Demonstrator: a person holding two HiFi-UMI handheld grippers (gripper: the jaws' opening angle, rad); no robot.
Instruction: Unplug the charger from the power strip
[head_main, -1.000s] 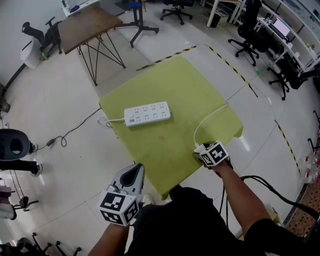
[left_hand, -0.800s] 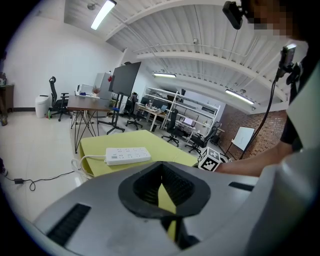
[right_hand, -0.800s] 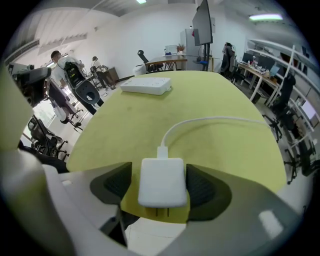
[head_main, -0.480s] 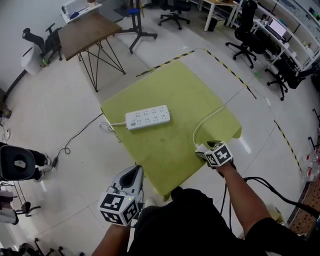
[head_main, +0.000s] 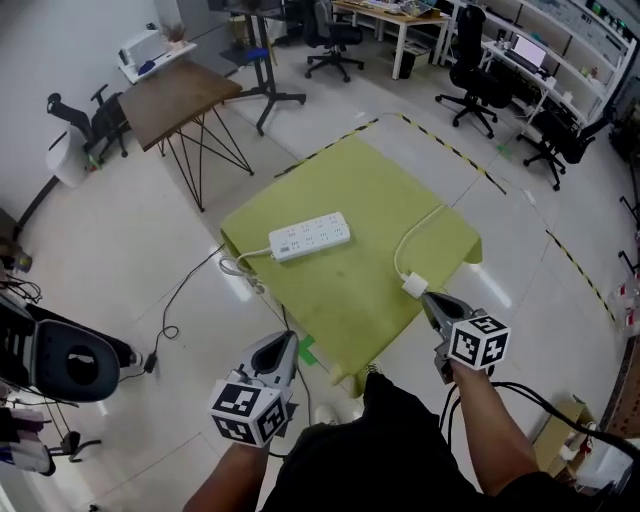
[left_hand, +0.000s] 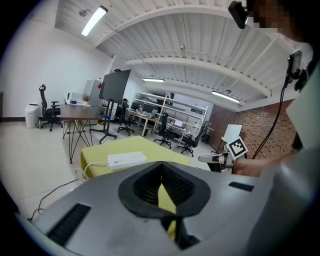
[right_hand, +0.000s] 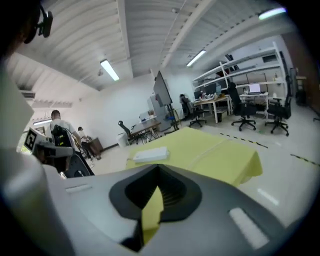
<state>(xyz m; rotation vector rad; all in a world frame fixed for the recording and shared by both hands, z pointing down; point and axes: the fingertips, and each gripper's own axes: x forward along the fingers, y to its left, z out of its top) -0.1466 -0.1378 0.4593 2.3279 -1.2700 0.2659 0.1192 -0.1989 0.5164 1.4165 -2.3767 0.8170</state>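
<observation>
Counter (head_main: 350, 180): draped in yellow-green cloth, standing alone on the open floor.

Power strip (head_main: 310, 236): lies flat near the counter's left side. No plug is seated in any socket that can be seen, and its own cord drops over the left edge to the floor.

Left gripper (head_main: 288, 340): held off the near corner of the counter, clenched on nothing.

Right gripper (head_main: 429, 299): jaws clenched and empty, tips just beside the charger but not on it.

Charger (head_main: 415, 287): a small white block lying on the cloth by the near right edge, well apart from the power strip. The unplugging is judged done.

Cable (head_main: 404, 250): runs from the charger across the cloth and over the far right edge.

Risks noted: the charger sits close to the edge, so a careless brush from the right gripper could knock it off. The hanging cable (its weight cannot be judged) could drag it across the cloth.
</observation>
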